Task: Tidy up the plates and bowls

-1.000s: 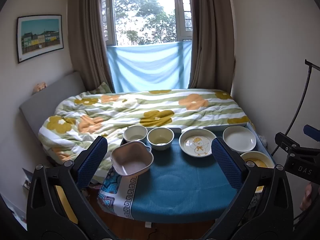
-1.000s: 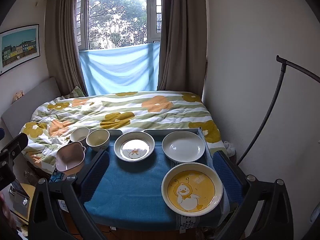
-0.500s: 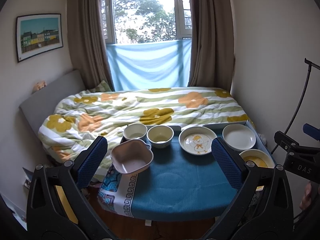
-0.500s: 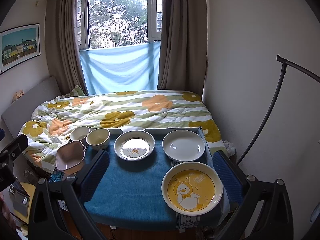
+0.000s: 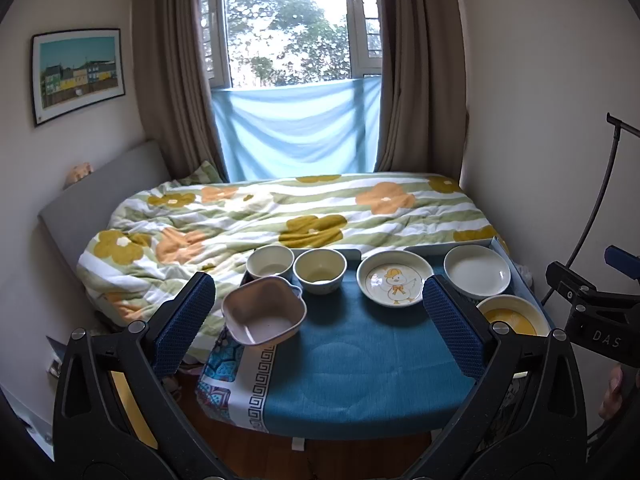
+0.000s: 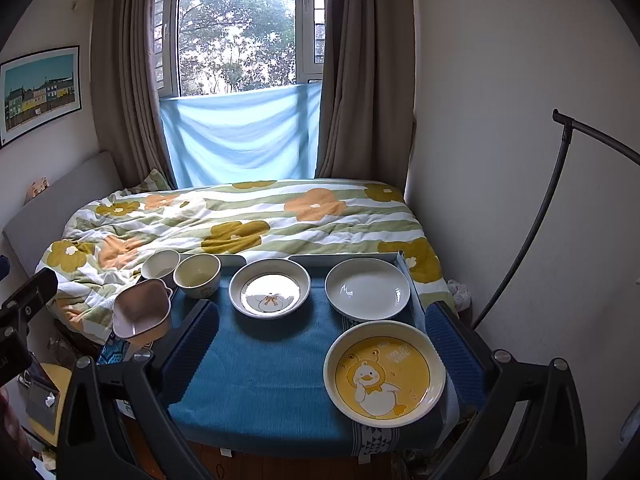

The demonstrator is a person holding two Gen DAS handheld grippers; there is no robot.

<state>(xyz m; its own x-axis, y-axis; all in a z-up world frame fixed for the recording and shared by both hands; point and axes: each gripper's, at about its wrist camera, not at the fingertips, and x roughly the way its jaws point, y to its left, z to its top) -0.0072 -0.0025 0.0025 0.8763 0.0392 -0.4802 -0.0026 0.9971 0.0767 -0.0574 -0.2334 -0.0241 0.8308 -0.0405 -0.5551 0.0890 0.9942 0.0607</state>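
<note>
The bed [image 5: 288, 216] fills the far half of the room, and my tabletop [image 5: 360, 360], under a blue cloth, butts against its foot. All the dishes sit along the far and right edges, which leaves the near centre of the cloth bare, presumably as room for stacking.

Plates occupy the right side. The yellow plate [image 6: 384, 374] lies at the near right corner, directly ahead of my right gripper [image 6: 320, 344]; the white plate [image 6: 368, 288] sits just behind it, and the duck plate [image 6: 270, 288] is left of that. They are grouped closely enough to nest (my judgement: largest at the bottom).

Bowls occupy the left side. The pink bowl [image 5: 264, 310] overhangs the left edge and looks tilted, so I would handle it with care. Behind it stand the cream bowl [image 5: 320, 270] and the pale bowl [image 5: 270, 262], side by side and upright.

My left gripper [image 5: 318, 316] hangs back from the near edge. Both sets of jaws are spread wide and hold nothing. No stacking has begun.
</note>
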